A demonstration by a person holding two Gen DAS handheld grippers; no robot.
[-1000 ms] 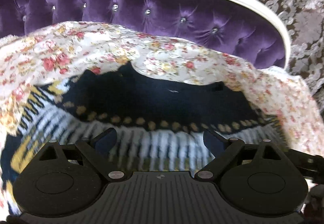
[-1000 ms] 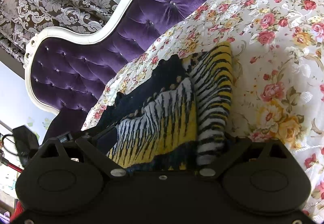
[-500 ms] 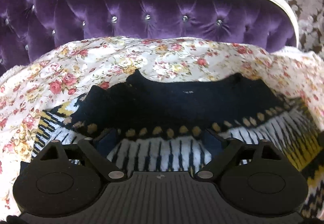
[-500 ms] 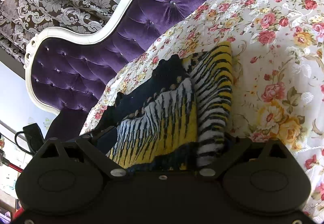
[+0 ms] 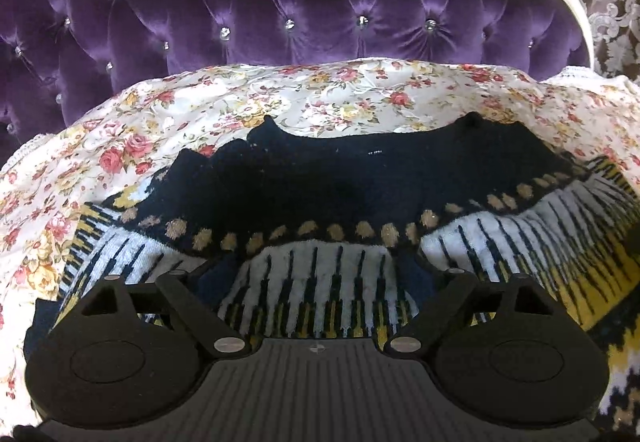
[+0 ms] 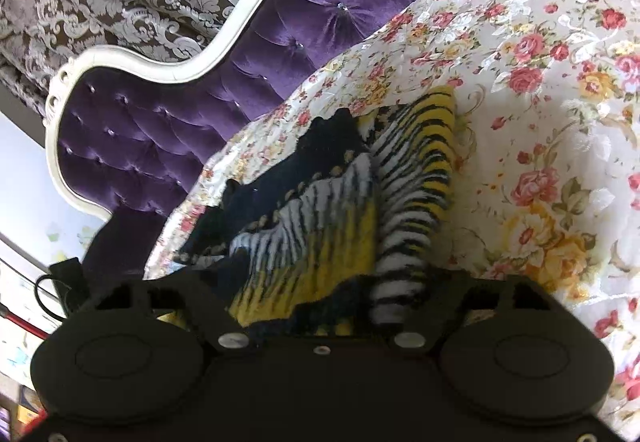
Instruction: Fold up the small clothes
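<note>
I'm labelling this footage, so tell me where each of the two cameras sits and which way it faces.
Left wrist: on the left gripper, looking down across the knitted sweater toward the purple tufted headboard; jaws opening, sweater between them.
Right wrist: on the right gripper, tilted, facing along the sweater's side; jaws closing around its edge.
Shared: sweater, floral bedspread, headboard.

You get soft, even daylight in both views. Sheen glares on the purple headboard [image 5: 320,22], and the floral cover [image 6: 560,42] washes out pale at the right view's edge. Fisheye bends the headboard rim. The black gripper bodies sit dark, detail lost; fabric stays fairly sharp.
</note>
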